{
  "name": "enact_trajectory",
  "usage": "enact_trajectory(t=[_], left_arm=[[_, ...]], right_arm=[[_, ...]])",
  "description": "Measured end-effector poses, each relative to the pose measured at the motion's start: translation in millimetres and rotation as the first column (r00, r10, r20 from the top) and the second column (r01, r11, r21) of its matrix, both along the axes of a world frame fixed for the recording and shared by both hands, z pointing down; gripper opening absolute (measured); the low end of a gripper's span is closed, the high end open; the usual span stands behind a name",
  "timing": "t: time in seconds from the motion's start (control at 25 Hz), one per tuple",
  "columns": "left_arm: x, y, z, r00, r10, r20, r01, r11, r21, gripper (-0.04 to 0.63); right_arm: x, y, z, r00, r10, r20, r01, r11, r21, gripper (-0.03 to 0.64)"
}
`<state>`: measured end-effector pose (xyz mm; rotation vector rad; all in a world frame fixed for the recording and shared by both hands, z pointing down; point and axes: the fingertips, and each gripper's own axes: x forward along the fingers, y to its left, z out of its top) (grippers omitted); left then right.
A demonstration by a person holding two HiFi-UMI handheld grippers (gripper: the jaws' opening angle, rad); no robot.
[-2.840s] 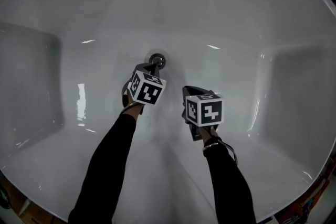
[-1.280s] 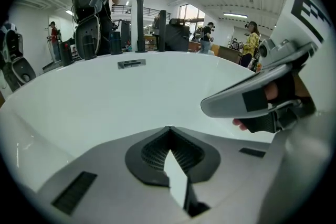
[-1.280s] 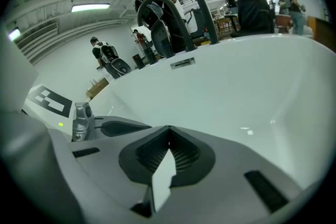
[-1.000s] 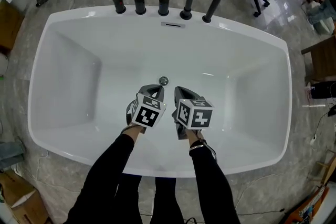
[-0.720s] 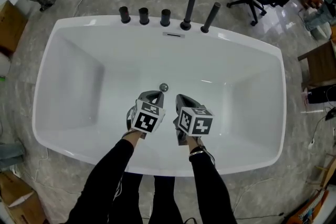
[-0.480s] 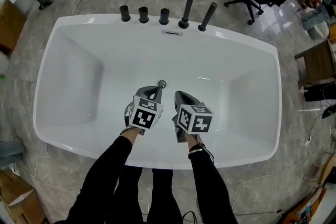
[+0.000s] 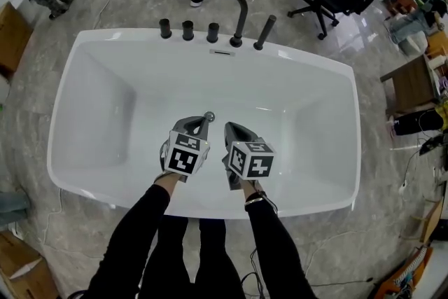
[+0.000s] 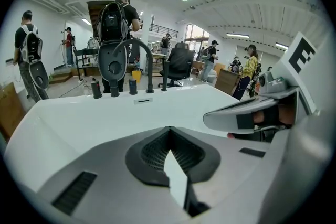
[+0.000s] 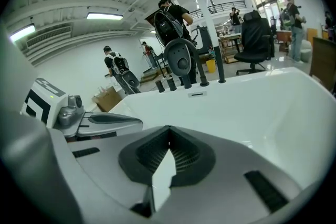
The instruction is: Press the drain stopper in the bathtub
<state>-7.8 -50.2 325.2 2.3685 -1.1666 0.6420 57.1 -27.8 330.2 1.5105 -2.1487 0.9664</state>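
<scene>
Since the earlier frame, both grippers have risen well above the drain stopper (image 7: pixel 208 116). The left gripper (image 7: pixel 199 124) and right gripper (image 7: pixel 229 129) are closed and empty, flanking it from above; it sits mid-floor in the bathtub (image 7: pixel 91 150). Pressing again calls for one closed tip lowered squarely onto its centre.
</scene>
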Motion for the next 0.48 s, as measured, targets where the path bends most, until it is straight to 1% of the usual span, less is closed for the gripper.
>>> enact_trajectory(t=[0.28,0.48], left_arm=[[-6,7,-31,0.999,-0.01,-0.033,0.011,1.0,0.019,0.002],[-13,15,-53,0.998,-0.025,-0.059,0.027,0.999,0.032,0.002]], right_arm=[[-8,3,-23,1.0,-0.012,-0.002,0.012,1.0,0.025,0.002],[-19,9,-48,0.999,-0.038,0.006,0.037,0.997,0.063,0.002]])
